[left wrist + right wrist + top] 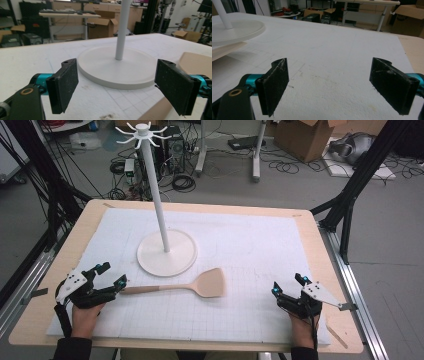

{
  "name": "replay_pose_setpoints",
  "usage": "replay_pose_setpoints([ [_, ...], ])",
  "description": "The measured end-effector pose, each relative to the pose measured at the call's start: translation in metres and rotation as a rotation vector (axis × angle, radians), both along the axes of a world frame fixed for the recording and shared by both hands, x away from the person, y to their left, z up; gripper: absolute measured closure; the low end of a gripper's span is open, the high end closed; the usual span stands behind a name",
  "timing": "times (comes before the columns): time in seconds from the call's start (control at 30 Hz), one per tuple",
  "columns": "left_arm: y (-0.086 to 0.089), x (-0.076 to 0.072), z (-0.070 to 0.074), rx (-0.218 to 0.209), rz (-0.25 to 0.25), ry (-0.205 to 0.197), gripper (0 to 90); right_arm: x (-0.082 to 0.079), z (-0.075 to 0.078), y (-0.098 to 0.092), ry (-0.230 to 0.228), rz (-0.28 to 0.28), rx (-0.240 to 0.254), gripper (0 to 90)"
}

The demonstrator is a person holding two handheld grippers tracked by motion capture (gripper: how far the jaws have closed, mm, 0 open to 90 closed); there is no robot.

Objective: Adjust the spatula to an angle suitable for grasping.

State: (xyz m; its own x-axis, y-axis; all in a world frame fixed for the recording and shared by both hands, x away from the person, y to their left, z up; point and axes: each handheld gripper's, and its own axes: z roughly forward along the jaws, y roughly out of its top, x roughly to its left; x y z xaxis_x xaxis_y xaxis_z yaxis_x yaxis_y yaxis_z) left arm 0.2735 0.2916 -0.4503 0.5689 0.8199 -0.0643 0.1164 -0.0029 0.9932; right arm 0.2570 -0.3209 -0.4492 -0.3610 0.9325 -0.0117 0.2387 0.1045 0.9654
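Spatula point(197, 285) lies flat on the table point(320, 240), handle tip just beside your left gripper point(113, 274), blade in front of the rack base point(166, 252). Left gripper spread wide, nothing between the jaws; grab only the thin handle end and it may pivot or slip out. Right gripper point(287, 285) released too, well apart from the blade.

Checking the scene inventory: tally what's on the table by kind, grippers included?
White hook stand with round base: 1
Beige flat spatula with long handle: 1
White gridded foam mat: 1
Black two-jaw gripper, left gripper and right gripper, both open: 2
Total: 5
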Motion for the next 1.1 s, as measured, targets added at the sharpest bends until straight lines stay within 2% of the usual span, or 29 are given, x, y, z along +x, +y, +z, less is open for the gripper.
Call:
replay_pose_setpoints([
  [0.07,-0.003,-0.001,0.004,0.028,-0.02,0.0,19.8,0.001,0.0,0.0,0.006,0.002,-0.007,14.8],
  [0.13,-0.008,-0.002,0.011,0.06,-0.077,0.01,19.8,0.001,0.0,0.001,0.008,0.005,-0.005,14.8],
  [0.2,-0.01,-0.002,0.014,0.074,-0.096,0.011,20.5,0.001,0.0,0.001,0.008,0.004,-0.005,14.8],
  [0.3,-0.016,-0.001,0.024,0.108,-0.161,0.021,21.3,0.001,0.0,0.001,0.007,0.003,-0.008,14.8],
  [0.33,-0.021,0.001,0.029,0.134,-0.212,0.027,22.3,0.001,0.0,0.001,0.013,-0.006,-0.008,14.8],
  [0.4,-0.024,0.002,0.032,0.145,-0.228,0.028,22.2,0.001,0.0,0.001,0.015,-0.004,-0.005,14.8],
  [0.57,-0.038,0.012,0.042,0.216,-0.317,0.058,19.9,0.001,0.0,0.0,0.013,-0.001,-0.008,14.8],
  [0.63,-0.044,0.017,0.044,0.242,-0.347,0.081,20.3,0.001,0.0,0.001,0.015,-0.002,-0.006,14.8],
  [0.73,-0.053,0.024,0.045,0.279,-0.42,0.12,24.0,0.001,0.0,0.001,0.013,-0.001,-0.006,14.8],
  [0.8,-0.058,0.028,0.043,0.308,-0.468,0.149,28.5,0.001,0.0,0.001,0.014,-0.001,-0.01,14.8],
  [0.83,-0.064,0.032,0.04,0.333,-0.502,0.179,32.8,0.001,0.0,0.001,0.016,-0.001,-0.012,14.8],
  [0.87,-0.064,0.032,0.04,0.333,-0.502,0.179,33.5,0.001,0.0,0.001,0.016,-0.001,-0.012,14.8],
  [0.93,-0.069,0.037,0.037,0.368,-0.53,0.215,34.6,0.001,0.0,0.001,0.013,0.002,-0.015,14.8],
  [0.97,-0.075,0.041,0.035,0.401,-0.557,0.248,36.2,0.001,0.0,0.001,0.013,0.002,-0.016,14.8],
  [1.0,-0.075,0.041,0.035,0.401,-0.557,0.248,37.2,0.001,0.0,0.001,0.013,0.002,-0.016,14.8],
  [1.1,-0.087,0.048,0.033,0.461,-0.596,0.289,39.3,0.001,0.0,0.002,0.015,0.003,-0.018,14.9],
])
